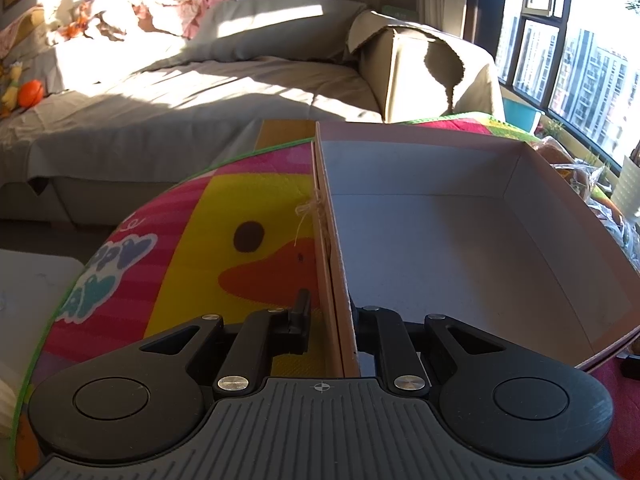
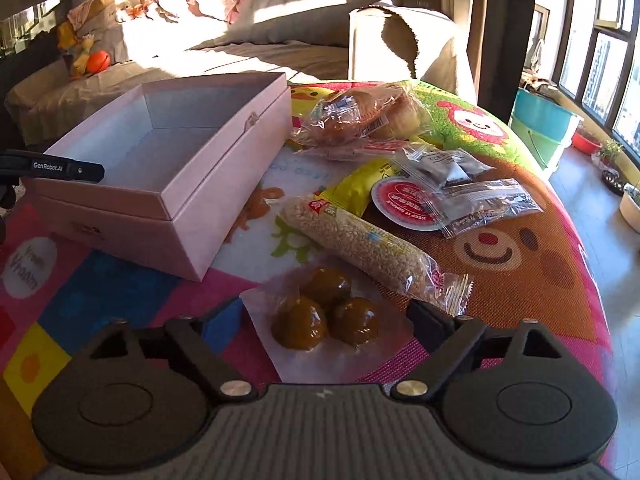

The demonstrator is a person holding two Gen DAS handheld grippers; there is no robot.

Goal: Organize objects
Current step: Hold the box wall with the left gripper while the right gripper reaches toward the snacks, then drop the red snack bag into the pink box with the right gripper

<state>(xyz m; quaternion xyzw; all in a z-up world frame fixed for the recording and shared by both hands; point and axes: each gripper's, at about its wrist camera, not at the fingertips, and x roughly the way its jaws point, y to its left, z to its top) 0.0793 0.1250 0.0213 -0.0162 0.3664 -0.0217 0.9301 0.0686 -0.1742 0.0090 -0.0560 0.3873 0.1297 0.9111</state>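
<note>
Left wrist view first: left gripper (image 1: pixel 331 320) has its jaws pinching the near side wall of the pink box (image 1: pixel 440 240), one finger (image 1: pixel 301 316) outside the wall and the other inside the box, mostly hidden by the cardboard. The box is open on top and its pale grey floor is bare. It sits on a colourful play mat (image 1: pixel 192 240) printed with a yellow duck, and a bit of thin string hangs on the outer face of the gripped wall. Behind the mat stands a grey covered sofa (image 1: pixel 200 92) in strong sunlight, with an orange ball (image 1: pixel 31 92) at its far left end. Bagged snacks show past the box's right wall, too squeezed at the edge to tell apart.

Right wrist view: right gripper (image 2: pixel 326 320) hovers low over the mat with its jaws spread wide, one finger on each side of a clear pouch of three brown balls (image 2: pixel 326 320); whether the pads touch the pouch I cannot tell. Just beyond it lies a long sesame bar (image 2: pixel 372 248) in clear wrap, tilted diagonally. Farther on are a round red-lidded cup (image 2: pixel 404 204) on a yellow packet, two small clear sachets (image 2: pixel 472 188), and wrapped buns (image 2: pixel 360 118) near the mat's far edge. The pink box stands to the left of the snacks, apart from them, with the left gripper's black body at its left wall.
</note>
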